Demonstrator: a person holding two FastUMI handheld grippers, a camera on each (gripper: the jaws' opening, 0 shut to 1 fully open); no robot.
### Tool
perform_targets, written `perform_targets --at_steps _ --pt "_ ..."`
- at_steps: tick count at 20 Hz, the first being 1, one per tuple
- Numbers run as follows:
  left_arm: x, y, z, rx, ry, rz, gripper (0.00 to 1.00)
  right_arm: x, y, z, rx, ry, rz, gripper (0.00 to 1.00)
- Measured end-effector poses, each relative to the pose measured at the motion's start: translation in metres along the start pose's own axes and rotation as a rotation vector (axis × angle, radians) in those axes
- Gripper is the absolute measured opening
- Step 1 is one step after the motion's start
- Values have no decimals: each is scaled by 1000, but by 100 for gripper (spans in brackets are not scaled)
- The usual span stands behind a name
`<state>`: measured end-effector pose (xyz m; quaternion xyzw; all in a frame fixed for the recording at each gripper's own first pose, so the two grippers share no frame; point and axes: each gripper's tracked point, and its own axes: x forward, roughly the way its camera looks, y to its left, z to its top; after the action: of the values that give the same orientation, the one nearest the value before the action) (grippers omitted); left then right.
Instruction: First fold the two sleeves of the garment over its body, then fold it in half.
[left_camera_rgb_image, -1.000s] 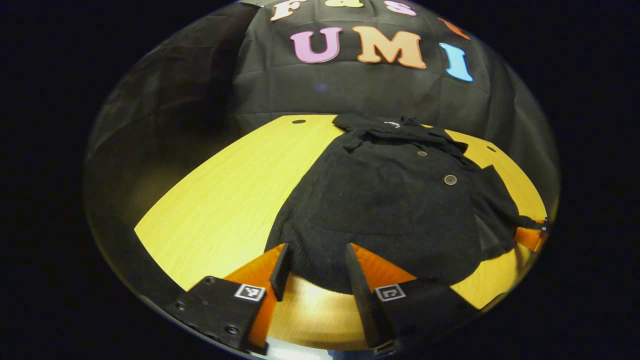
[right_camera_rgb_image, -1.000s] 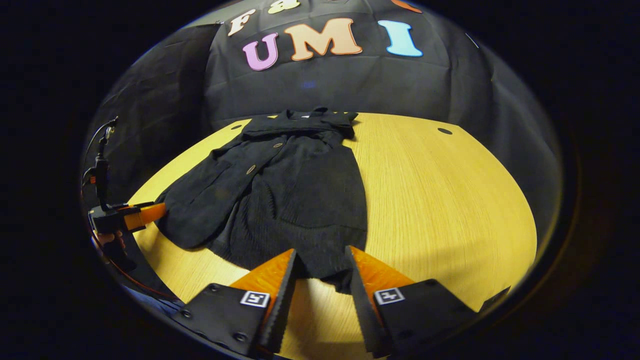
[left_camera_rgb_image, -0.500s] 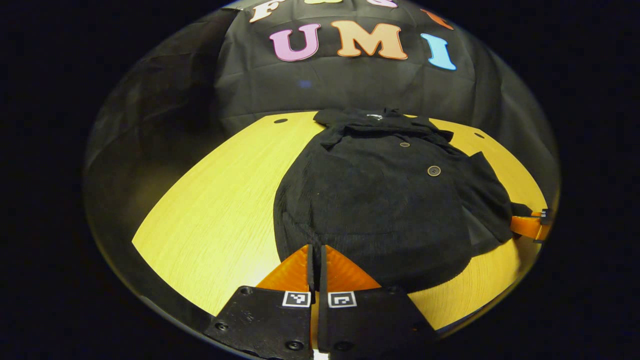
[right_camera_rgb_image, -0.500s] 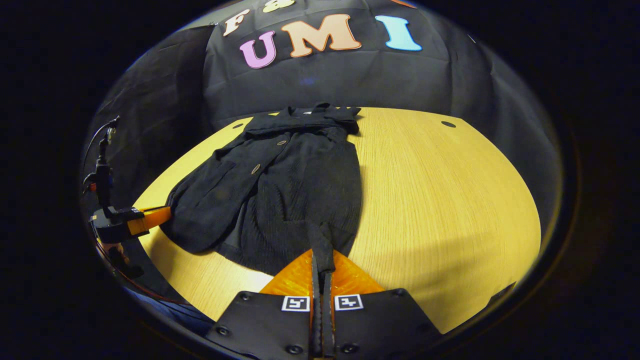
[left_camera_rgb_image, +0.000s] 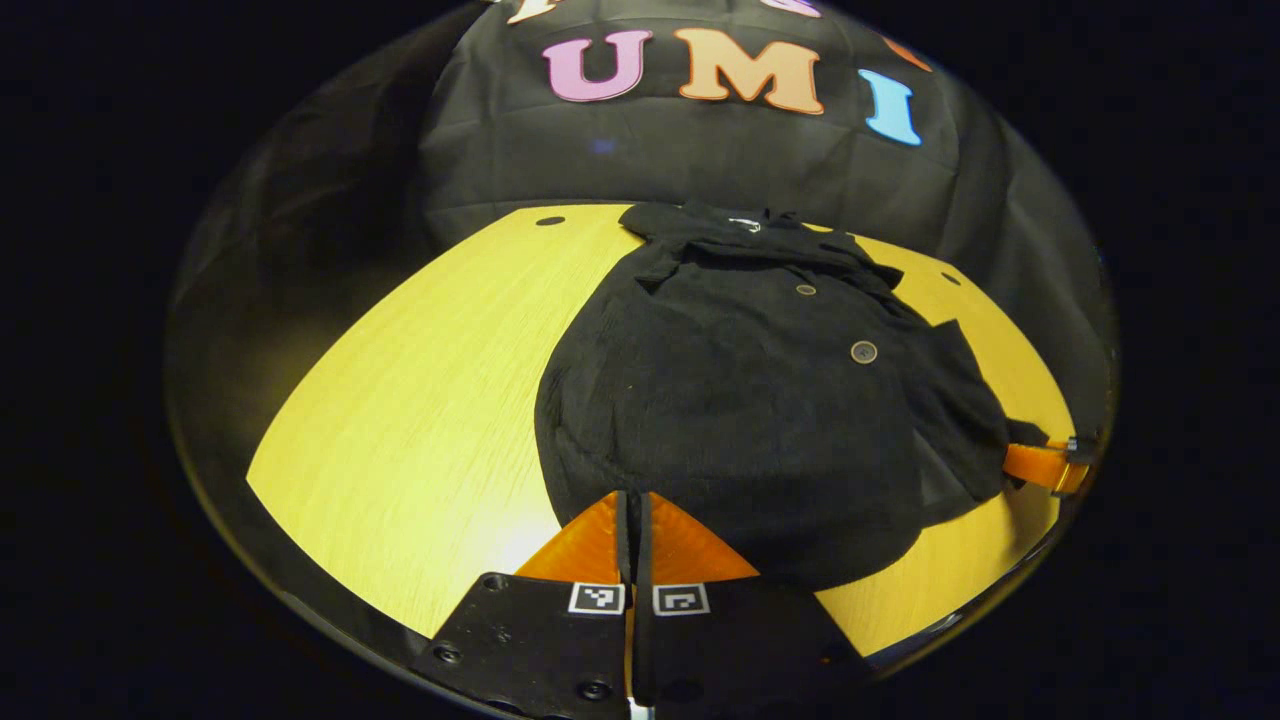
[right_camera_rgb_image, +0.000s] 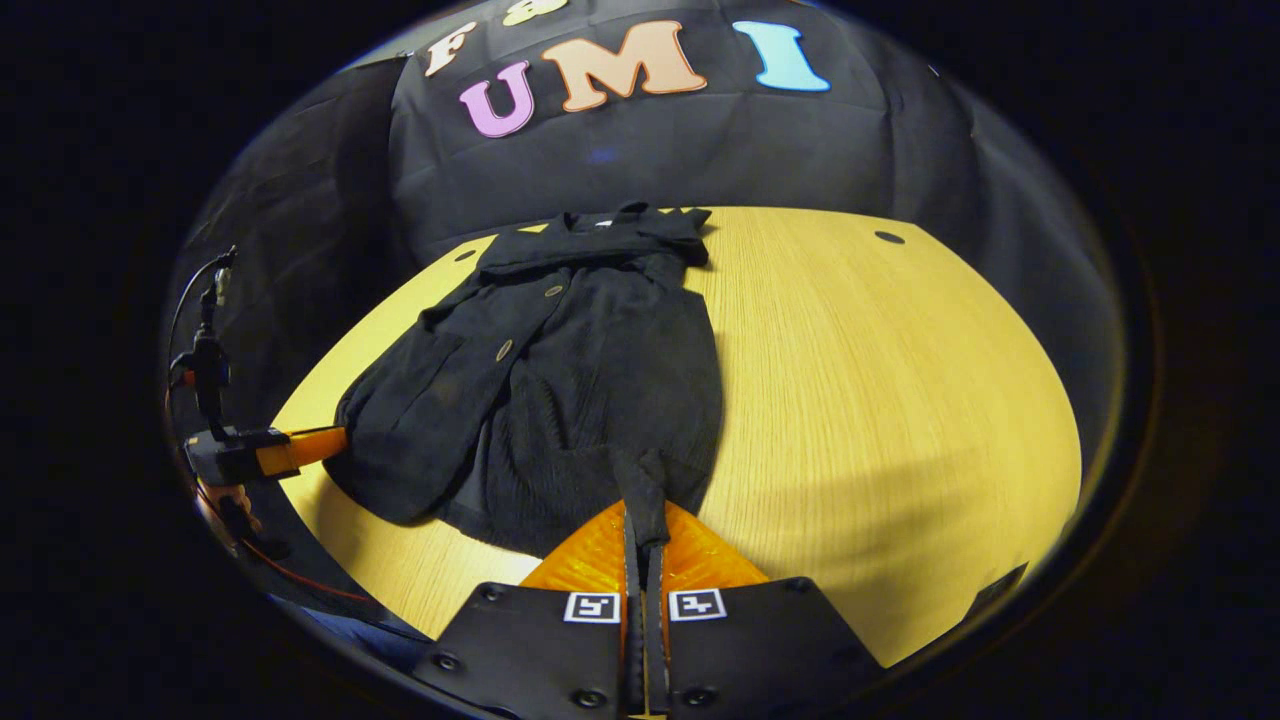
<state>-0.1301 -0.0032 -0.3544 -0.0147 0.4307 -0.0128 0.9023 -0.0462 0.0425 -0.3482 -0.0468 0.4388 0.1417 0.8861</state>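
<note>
Now both grippers pinching hem of garment (left_camera_rgb_image: 740, 400): left gripper (left_camera_rgb_image: 632, 520), right gripper (right_camera_rgb_image: 643, 535) clamped on cloth. Advising lifting both corners level, carrying toward collar (right_camera_rgb_image: 600, 235).

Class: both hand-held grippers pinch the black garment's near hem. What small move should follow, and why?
Probably lift the hem and carry it toward the collar: the black corduroy garment lies sleeves-in on the wooden table, left hand-held gripper and right hand-held gripper clamped on its hem.
</note>
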Motion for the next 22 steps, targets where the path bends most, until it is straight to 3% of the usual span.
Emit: perform_targets --at_steps 4,11,22 --pt "-3 -2 38 -49 -54 -24 0 -11 -1 28 4 -49 -8 4" --pt "-10 -29 124 -1 -183 -106 0 -17 0 106 -12 -178 -37 4" --pt "24 -40 250 -28 -359 -149 0 -4 -2 238 -90 -352 -92 4"
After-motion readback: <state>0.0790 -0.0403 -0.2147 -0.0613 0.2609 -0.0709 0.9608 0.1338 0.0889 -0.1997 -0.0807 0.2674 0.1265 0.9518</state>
